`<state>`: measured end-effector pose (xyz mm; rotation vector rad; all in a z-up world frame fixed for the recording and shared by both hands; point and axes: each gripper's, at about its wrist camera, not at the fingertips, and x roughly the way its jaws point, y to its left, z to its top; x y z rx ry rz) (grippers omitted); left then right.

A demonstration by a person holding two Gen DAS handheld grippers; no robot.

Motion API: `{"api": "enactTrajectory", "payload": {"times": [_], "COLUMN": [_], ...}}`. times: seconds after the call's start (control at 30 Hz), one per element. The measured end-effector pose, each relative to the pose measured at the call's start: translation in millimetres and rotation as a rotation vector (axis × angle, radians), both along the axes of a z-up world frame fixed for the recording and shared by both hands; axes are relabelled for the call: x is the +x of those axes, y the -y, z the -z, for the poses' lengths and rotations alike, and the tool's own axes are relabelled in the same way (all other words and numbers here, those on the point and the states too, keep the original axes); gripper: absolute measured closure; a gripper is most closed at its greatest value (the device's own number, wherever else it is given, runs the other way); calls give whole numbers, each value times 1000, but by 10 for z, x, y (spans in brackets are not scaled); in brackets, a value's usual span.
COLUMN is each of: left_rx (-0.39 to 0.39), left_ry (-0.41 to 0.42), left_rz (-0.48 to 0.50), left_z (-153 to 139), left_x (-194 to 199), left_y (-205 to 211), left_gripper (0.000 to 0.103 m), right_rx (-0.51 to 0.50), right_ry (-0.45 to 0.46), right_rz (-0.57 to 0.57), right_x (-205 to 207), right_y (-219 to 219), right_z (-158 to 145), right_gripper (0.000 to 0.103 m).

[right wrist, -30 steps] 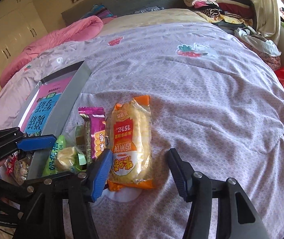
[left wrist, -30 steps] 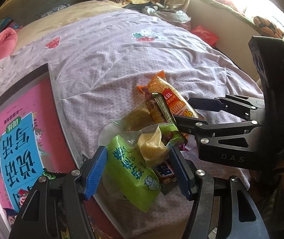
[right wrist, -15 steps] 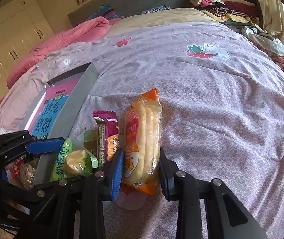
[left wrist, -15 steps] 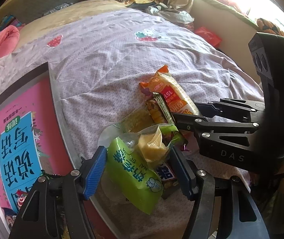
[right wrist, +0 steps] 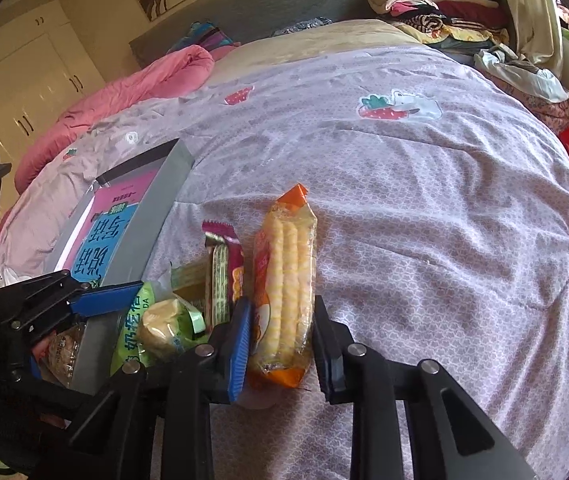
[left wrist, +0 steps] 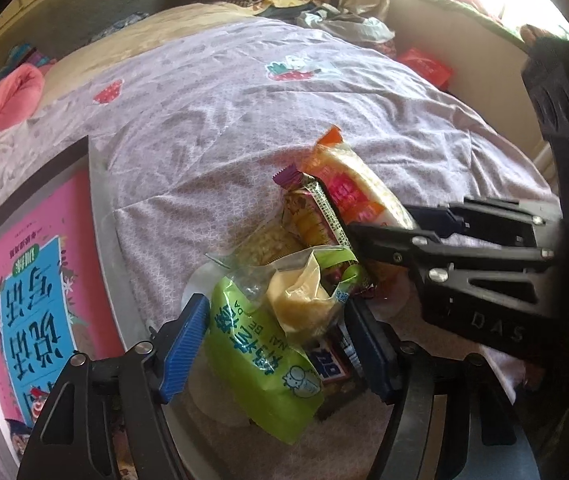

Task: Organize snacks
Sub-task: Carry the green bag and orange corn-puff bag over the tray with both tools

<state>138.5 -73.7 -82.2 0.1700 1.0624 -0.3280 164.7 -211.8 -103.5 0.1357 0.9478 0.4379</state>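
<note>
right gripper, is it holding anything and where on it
Yes: the right gripper has just closed on the orange rice cracker pack, pinching its sides near the lower end.

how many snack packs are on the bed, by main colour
Green: 1, green bun pack
Orange: 1, orange rice cracker pack
Purple: 1, purple bar
Yellow: 1, yellow pack
Blue and white: 1, blue pack
Total: 5 that I can see

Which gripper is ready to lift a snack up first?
The right gripper. It has just been closing, and its pads now squeeze the orange packet of yellow corn sticks. The left gripper only straddles the green snack bag, pads apart from it.
</note>
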Motion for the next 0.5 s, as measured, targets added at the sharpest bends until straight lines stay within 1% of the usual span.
{"api": "enactTrajectory", "payload": {"times": [0.1, 0.17, 0.2, 0.3, 0.4, 0.5], "left_rx": [-35, -38, -37, -65, -87, -102], "left_ry": [-7, 3, 11, 3, 5, 7], "left_rz": [-25, -24, -27, -33, -42, -47], "left_z": [-7, -25, -44, -64, -99, -131], "left_x": [30, 20, 14, 21, -4, -43], "left_y": [-58, -65, -74, -113, -152, -179], "left_gripper": [38, 46, 51, 58, 61, 62], "right_rx": [-6, -1, -2, -8, -12, -3], "right_ry": [-3, -4, -4, -12, -4, 7], "right_rz": [-1, -1, -3, -16, -27, -25], "right_x": [2, 10, 11, 11, 1, -17], "right_y": [-6, -7, -5, -39, -63, -48], "right_z": [15, 18, 23, 59, 47, 12], "right_gripper": [75, 75, 75, 77, 79, 79]}}
